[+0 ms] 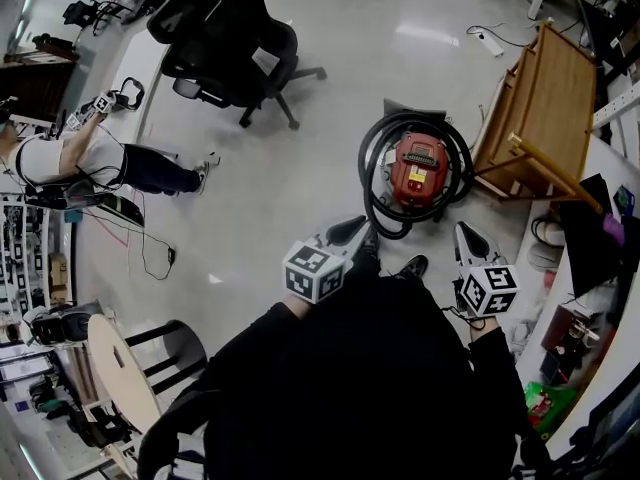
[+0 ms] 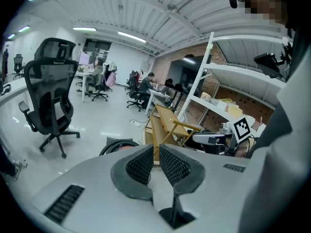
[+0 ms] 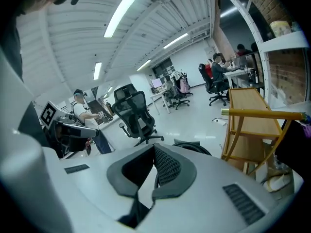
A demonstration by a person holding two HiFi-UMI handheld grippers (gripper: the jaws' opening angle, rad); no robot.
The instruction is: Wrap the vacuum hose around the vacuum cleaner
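Observation:
The red vacuum cleaner stands on the floor in front of me in the head view. Its black hose lies coiled in loops around the body. My left gripper is held up near the hose's lower left, apart from it, jaws together and empty. My right gripper hangs to the vacuum's lower right, also shut on nothing. In the left gripper view the left gripper looks over the hose. In the right gripper view the right gripper shows a hose loop just beyond its jaws.
A wooden rack stands tilted right of the vacuum. A black office chair sits at the back left, and a person is at the far left. A power strip lies on the floor behind. A cluttered bench runs along the right.

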